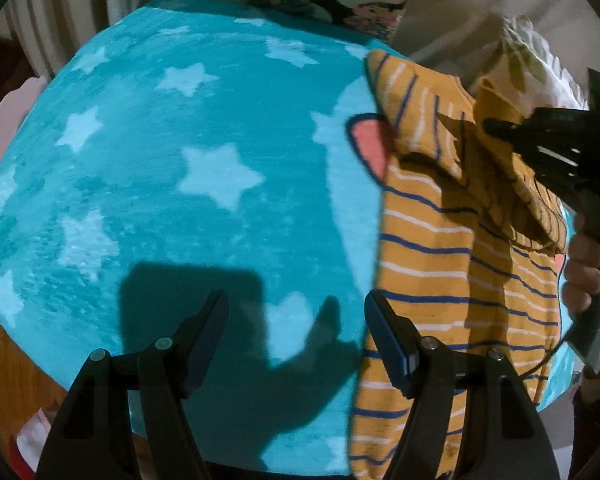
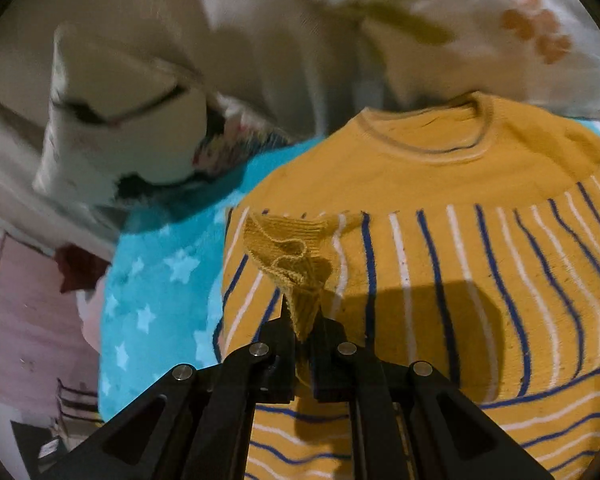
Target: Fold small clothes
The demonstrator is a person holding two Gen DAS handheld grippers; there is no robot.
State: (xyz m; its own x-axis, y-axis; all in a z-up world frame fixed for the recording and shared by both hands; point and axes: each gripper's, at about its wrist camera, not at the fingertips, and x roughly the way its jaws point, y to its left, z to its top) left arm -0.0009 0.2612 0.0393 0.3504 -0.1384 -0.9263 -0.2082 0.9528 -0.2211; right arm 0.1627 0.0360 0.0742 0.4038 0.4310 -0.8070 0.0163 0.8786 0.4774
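Observation:
A mustard-yellow sweater (image 1: pixel 428 240) with blue and white stripes lies on a teal star-print blanket (image 1: pixel 180 160). A pink ear-shaped patch (image 1: pixel 370 148) sticks out at its left edge. My left gripper (image 1: pixel 296 300) hangs open over the blanket, nothing between its fingers, the right finger just above the sweater's edge. In the right wrist view the sweater (image 2: pixel 460 260) shows its round neckline at the top. My right gripper (image 2: pixel 304 324) is shut on the ribbed sleeve cuff (image 2: pixel 296 264), lifting the sleeve over the body. The left wrist view shows that gripper (image 1: pixel 492 126) held by a hand (image 1: pixel 584 272).
The blanket (image 2: pixel 152 300) ends near a wooden edge (image 1: pixel 12 380) at the lower left. White bedding with a floral print (image 2: pixel 460 20) lies behind the sweater. A blurred white object (image 2: pixel 120 128) sits at the back left, and pink fabric (image 2: pixel 28 320) lies off the blanket's left side.

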